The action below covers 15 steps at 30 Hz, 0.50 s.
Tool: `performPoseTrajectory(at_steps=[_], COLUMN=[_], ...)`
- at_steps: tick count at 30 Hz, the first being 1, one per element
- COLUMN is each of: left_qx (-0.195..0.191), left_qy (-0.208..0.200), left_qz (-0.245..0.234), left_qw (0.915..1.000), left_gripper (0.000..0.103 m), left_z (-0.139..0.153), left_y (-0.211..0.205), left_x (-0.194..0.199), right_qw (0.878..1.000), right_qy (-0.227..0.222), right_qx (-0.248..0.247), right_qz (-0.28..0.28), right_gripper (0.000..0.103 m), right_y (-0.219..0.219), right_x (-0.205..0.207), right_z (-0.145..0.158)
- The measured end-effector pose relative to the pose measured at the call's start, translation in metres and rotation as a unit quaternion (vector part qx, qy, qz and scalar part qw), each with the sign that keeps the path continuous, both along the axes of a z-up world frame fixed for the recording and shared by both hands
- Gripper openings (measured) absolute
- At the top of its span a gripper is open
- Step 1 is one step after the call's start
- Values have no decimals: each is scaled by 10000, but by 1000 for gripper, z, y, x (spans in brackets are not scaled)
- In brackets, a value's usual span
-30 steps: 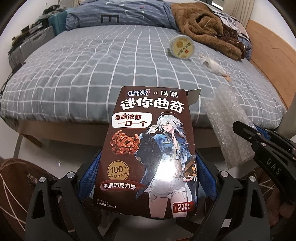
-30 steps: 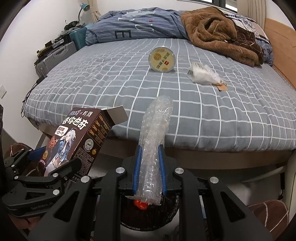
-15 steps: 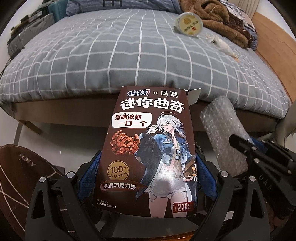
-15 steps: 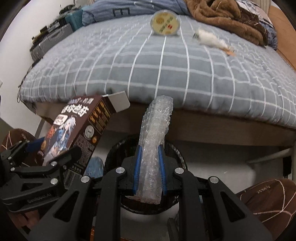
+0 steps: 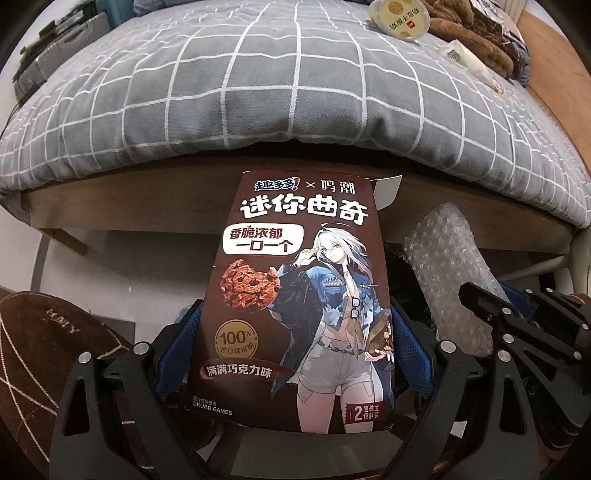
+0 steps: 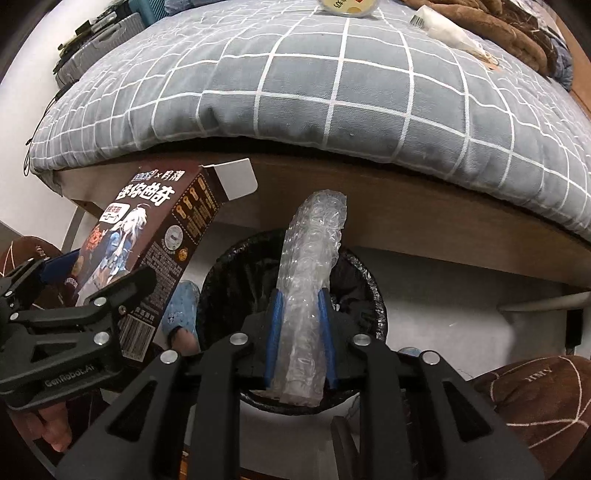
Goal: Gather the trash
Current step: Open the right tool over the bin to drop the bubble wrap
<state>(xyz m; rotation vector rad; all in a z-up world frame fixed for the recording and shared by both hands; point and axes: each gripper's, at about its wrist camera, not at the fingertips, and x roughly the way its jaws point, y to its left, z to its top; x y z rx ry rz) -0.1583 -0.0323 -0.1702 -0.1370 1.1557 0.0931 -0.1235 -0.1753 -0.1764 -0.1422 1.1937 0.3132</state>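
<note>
Farthest left in the right wrist view, the left gripper (image 6: 79, 295) is clamped on the brown cookie box (image 6: 147, 254), its blue pads pressing the box's two broad faces near the lower end. The box's long axis leans up and to the right, its open end with a pale flap pointing toward the bed frame (image 6: 406, 206); in the left wrist view the same cookie box (image 5: 303, 302) stands nearly upright between the fingers, printed front toward the camera, top end pointing at the underside of the bed. It is held beside the bin, to its left, not over the opening. A blue slipper (image 6: 181, 314) lies on the floor just left of the bin. In the middle, the black-lined trash bin (image 6: 221, 273) sits on the floor below the bed edge. The right gripper (image 6: 297, 332) is closed on a roll of bubble wrap (image 6: 310, 280), blue pads squeezing its lower half; the roll's long axis runs straight away from the camera, the free end pointing at the bed frame, and it hangs directly above the bin's mouth. On the grey checked bedspread (image 6: 332, 81) above, a round yellow-lidded tub (image 5: 400, 16) and a white wrapper (image 6: 448, 29) lie toward the right, near a brown blanket (image 6: 517, 40).
</note>
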Motion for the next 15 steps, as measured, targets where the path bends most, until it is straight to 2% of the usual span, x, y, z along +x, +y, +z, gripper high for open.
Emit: performPoseTrajectory(at_steps=[2,7,12,15], left_qx=[-7,2,-50,-54], left_qy=[38,84,141,137], left_qz=[2,-21,-41,-80], left_qw=[10000,10000,9999,9999], left_gripper=[90,90,90,90], left_z=[-1,-4,-7,-9], left_y=[-1,-4,-1,3], left_x=[0,4,13,12], right_qw=[10000,10000,9992,9983], right_qy=[11,-73,-264,-375], right_qx=[-4,18,56,107], right_qz=[14,-63,-288,-437], right_gripper=[27,49,76,84], right_y=[2,-3,-18,-29], right_x=[0,0,9,15], right_z=[0,4,14,19])
